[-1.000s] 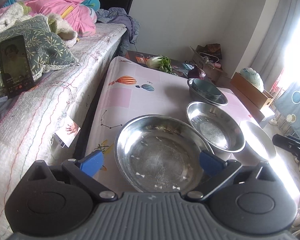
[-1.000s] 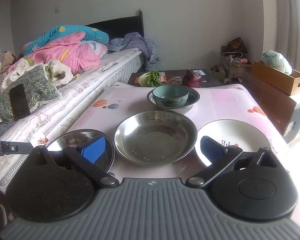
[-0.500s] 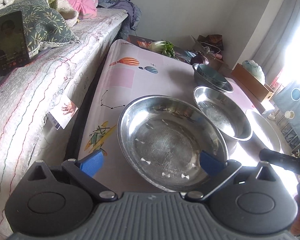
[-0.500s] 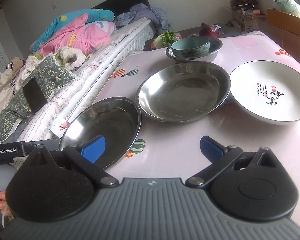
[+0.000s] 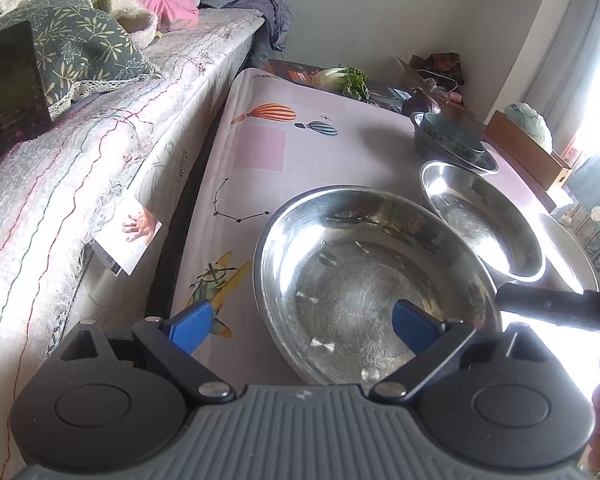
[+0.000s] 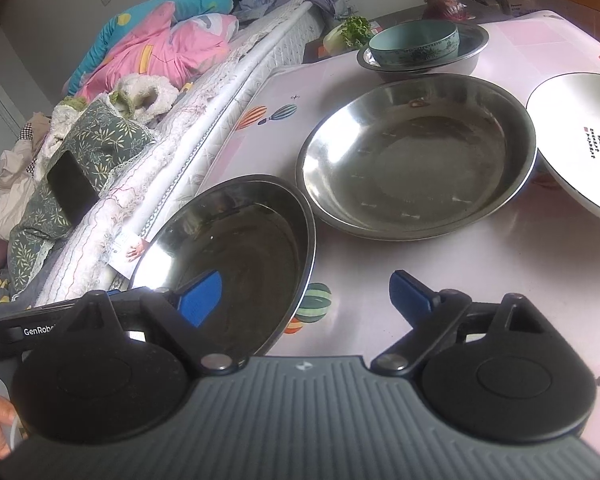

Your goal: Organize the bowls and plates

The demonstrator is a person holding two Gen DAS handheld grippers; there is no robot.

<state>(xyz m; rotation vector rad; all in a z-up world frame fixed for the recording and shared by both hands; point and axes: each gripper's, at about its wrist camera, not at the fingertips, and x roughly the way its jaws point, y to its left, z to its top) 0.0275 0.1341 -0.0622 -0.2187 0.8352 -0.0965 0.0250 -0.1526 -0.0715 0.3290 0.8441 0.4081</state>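
Both hand-held grippers, left point(image 5: 304, 322) and right point(image 6: 306, 296), hang released with jaws spread above the near steel bowl point(image 6: 228, 264) on the desk point(image 6: 500, 280). Beyond that bowl sits a wider steel bowl point(image 6: 416, 156); right of it, a white plate point(image 6: 580, 140) bears unreadable red characters. "GenRob" shows on the left tool's body

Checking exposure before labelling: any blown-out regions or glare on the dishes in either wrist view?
Left wrist: window side at right is blown out, washing out the white plate and table edge; bright specular sheen in the near steel bowl. Right wrist: evenly lit, white plate print legible, only a small highlight on the near steel bowl; fisheye bends the edges in both.
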